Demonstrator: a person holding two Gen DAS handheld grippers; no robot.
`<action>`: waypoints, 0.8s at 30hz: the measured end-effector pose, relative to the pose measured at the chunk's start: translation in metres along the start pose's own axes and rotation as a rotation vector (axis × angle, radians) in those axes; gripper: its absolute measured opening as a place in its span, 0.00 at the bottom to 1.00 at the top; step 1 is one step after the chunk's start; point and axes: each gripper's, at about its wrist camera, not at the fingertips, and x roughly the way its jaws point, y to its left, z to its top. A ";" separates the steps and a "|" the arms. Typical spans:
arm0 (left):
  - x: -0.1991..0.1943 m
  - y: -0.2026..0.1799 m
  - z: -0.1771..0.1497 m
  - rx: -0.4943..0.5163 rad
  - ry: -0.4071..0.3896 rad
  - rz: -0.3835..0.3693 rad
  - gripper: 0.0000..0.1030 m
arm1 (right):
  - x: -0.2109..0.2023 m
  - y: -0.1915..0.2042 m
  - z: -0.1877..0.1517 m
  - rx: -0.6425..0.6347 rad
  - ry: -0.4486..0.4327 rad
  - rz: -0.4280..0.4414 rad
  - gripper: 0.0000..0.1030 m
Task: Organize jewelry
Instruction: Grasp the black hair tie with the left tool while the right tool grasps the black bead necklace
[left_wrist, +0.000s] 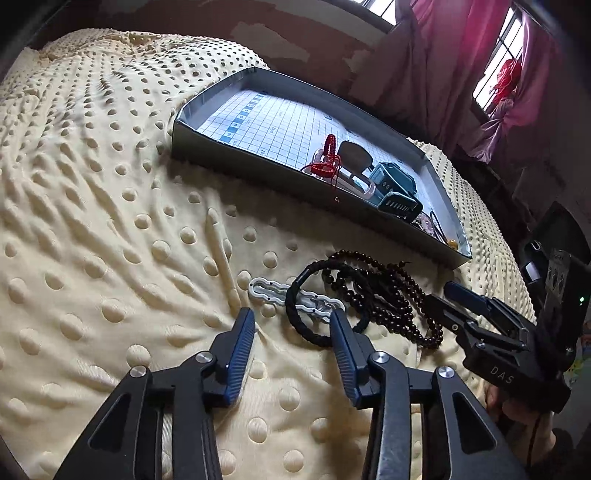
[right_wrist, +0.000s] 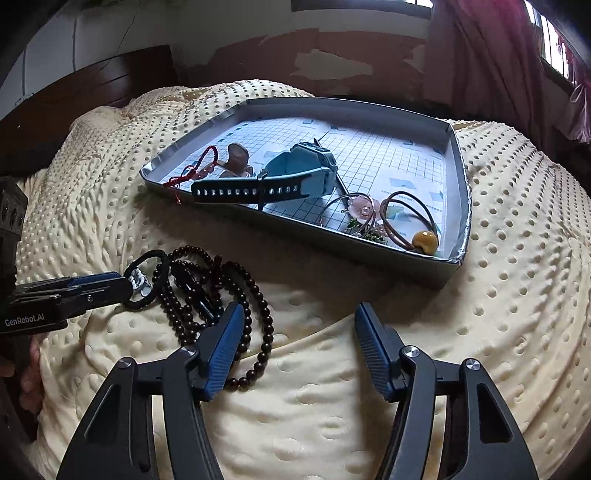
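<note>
On the cream dotted blanket (left_wrist: 110, 221) lie a white wavy clip (left_wrist: 266, 290), a black braided band (left_wrist: 290, 301) and a long strand of dark brown beads (left_wrist: 365, 256). My left gripper (left_wrist: 291, 326) stands open just above the clip and band, and its right finger touches the band. My right gripper (right_wrist: 300, 314) is open too, its left finger over the beads (right_wrist: 264, 314). Behind them, the grey tray (right_wrist: 314, 236) holds a blue watch (right_wrist: 280, 177), a red cord bracelet (right_wrist: 195, 170), a pink flower bangle (right_wrist: 362, 210) and a brown cord with an amber bead (right_wrist: 424, 238).
The tray's far half shows bare grid paper (right_wrist: 388, 155). A dark wooden headboard (right_wrist: 110, 74) stands behind the bed, and pink curtains (left_wrist: 443, 66) hang at the windows. A hand (left_wrist: 517, 406) grips the right tool. Open blanket (right_wrist: 498, 314) spreads to the right.
</note>
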 end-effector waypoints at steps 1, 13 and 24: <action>0.000 0.000 -0.001 -0.015 0.005 -0.023 0.31 | 0.002 0.001 -0.001 -0.004 0.006 0.000 0.55; 0.000 0.003 -0.013 -0.063 -0.002 -0.041 0.07 | 0.020 0.011 -0.004 -0.032 0.068 -0.024 0.55; -0.014 -0.001 -0.024 -0.080 -0.014 -0.061 0.06 | 0.021 0.008 -0.006 -0.002 0.103 0.048 0.48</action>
